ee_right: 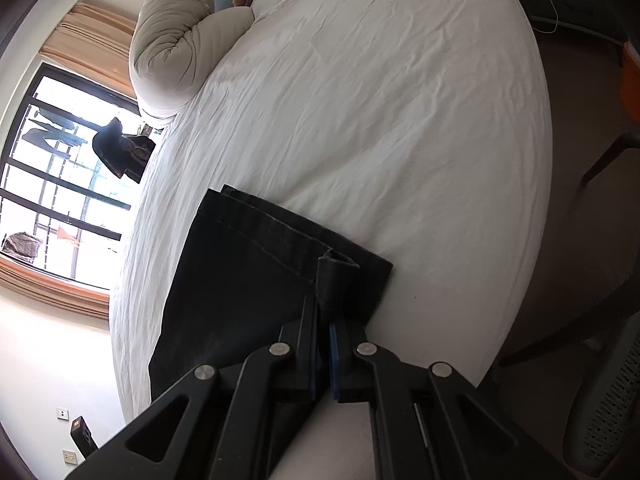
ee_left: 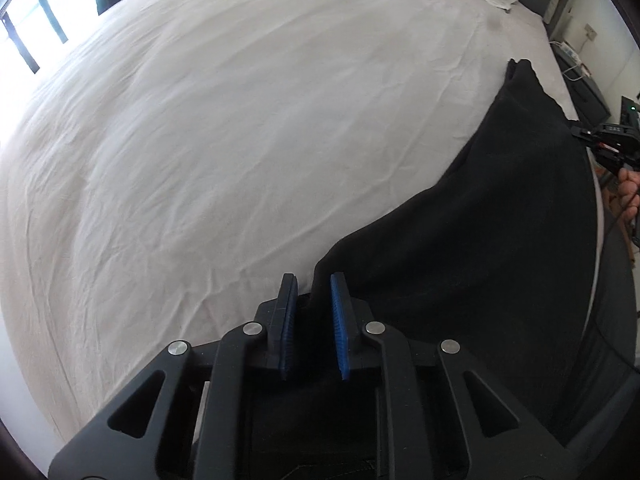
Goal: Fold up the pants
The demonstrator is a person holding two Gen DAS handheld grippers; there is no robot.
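My left gripper (ee_left: 313, 300) has its blue-padded fingers (ee_left: 339, 320) parted, with a corner of the black pants (ee_left: 500, 216) lying in the gap between them, and I cannot tell whether the pads touch the cloth. My right gripper (ee_right: 323, 320) has its fingers pressed together on a fold of the pants (ee_right: 248, 280) near the hem, where a small flap of fabric stands up just past the tips. The pants lie on the bed (ee_left: 240, 140), along the edge nearest me, and stretch from my left fingers toward the right gripper (ee_left: 608, 140) at the far side of the cloth. Beyond the pants the white sheet (ee_right: 380, 120) spreads out wrinkled. Farther along the bed from the pants sits a rolled beige duvet (ee_right: 176, 44), and behind it a window (ee_right: 52, 184) with dark bars.
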